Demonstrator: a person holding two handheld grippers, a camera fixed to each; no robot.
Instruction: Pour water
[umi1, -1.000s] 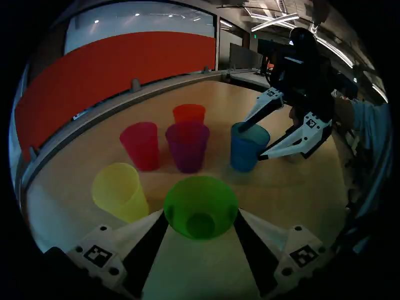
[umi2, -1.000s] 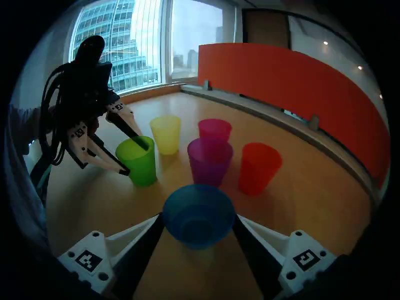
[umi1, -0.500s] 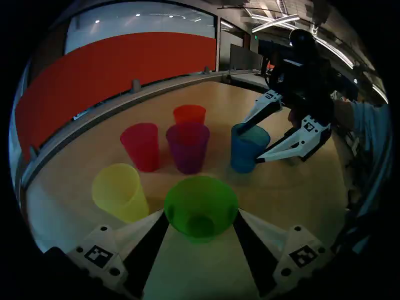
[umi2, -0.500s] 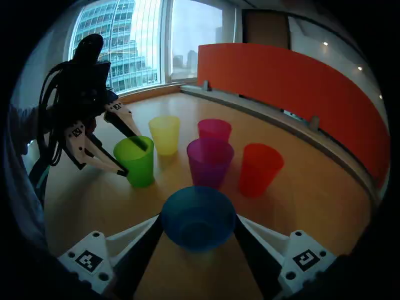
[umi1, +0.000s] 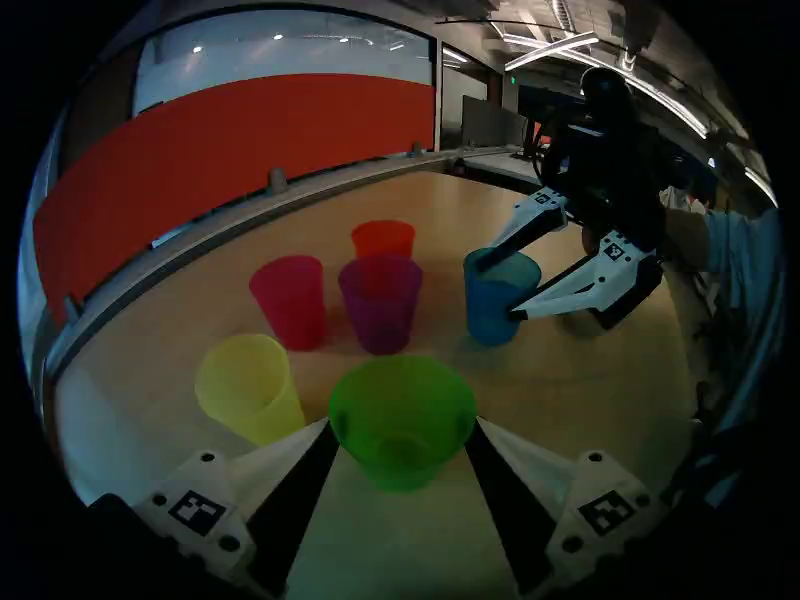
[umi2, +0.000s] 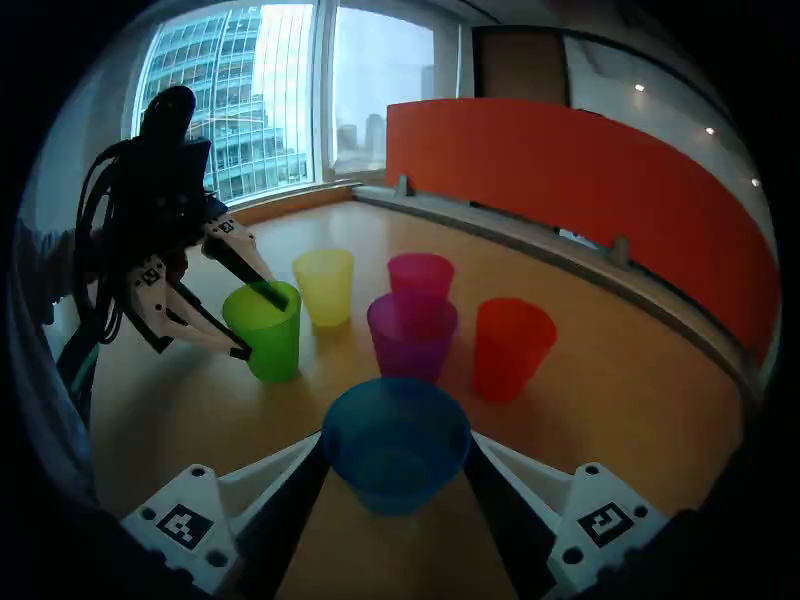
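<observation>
My left gripper (umi1: 400, 432) is shut on a green cup (umi1: 402, 415), held upright just above the wooden table (umi1: 560, 380). My right gripper (umi2: 396, 450) is shut on a blue cup (umi2: 396, 440), also upright. In the left gripper view the right gripper (umi1: 497, 288) and its blue cup (umi1: 497, 298) are at the right. In the right gripper view the left gripper (umi2: 260, 323) and green cup (umi2: 264, 330) are at the left. I cannot tell whether either cup holds water.
Several cups stand between the grippers: yellow (umi1: 248, 388), pink (umi1: 290, 300), purple (umi1: 380, 300) and orange (umi1: 383, 238). An orange partition (umi1: 230, 130) runs along the table's far edge. A person's sleeve (umi1: 735, 240) is behind the right gripper. Windows (umi2: 250, 100) lie beyond the table.
Both cameras have shifted a little, so the standing cups sit slightly lower in each view. Each gripper keeps its cup, and the standing cups stay in place.
</observation>
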